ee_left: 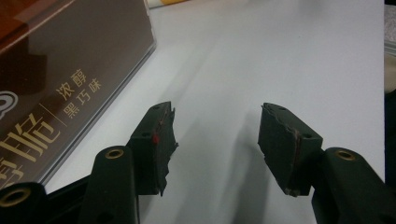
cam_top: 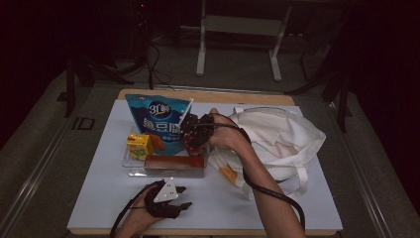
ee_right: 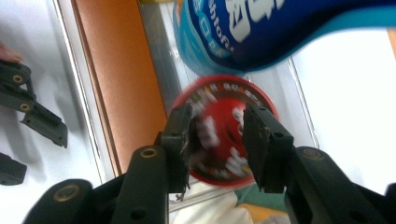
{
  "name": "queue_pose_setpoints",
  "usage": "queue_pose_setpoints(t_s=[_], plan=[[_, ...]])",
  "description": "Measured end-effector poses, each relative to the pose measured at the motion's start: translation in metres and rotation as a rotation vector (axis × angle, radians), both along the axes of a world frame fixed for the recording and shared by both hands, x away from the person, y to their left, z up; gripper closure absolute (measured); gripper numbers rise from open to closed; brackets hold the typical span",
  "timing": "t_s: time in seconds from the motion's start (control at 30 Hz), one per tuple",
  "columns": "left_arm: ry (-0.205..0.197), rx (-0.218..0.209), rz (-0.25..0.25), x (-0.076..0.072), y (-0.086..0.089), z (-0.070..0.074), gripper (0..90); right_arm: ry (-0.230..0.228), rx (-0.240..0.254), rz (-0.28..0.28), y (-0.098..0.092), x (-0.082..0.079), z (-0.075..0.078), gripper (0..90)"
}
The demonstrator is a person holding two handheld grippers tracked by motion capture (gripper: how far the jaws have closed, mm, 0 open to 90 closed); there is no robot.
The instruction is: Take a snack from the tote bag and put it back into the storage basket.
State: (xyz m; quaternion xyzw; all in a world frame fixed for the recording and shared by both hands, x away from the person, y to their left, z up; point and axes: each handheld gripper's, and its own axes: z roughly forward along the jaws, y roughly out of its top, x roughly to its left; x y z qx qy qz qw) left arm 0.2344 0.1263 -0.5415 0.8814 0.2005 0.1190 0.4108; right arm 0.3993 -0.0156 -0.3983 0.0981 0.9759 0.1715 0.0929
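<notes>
Left gripper: rested on the white table at 6 o'clock, jaws held apart, nothing between them. Brown chocolate box: laid just beyond, toward 12. Right gripper: jaws closed in on the red round candy tin, pads set against its sides, inside the clear tray. Blue snack bag: stood at 12 of the tin. Cream tote bag: laid at 3.

The brown box carries gold Chinese characters reading 浓醇黑巧味 on its side. The blue bag shows a large white "3" with further characters too blurred to read. The lettering on the red tin is blurred.
</notes>
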Motion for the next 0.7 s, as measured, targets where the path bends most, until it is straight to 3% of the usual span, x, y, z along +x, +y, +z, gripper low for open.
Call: queue_pose_setpoints(t_s=[0.23,0.57,0.7], plan=[[0.001,0.001,0.002,0.0001,-0.0001,-0.0001,45.4,-0.003,0.014,-0.020,-0.0062,0.0011,0.0002,66.0],[0.000,0.002,0.000,0.0000,-0.0001,0.0000,45.3,-0.010,-0.016,-0.024,-0.0034,0.0006,0.0011,68.9],[0.001,0.000,0.001,0.0001,0.0000,0.0000,45.3,-0.043,-0.031,-0.024,0.0019,-0.0003,-0.0013,46.9]])
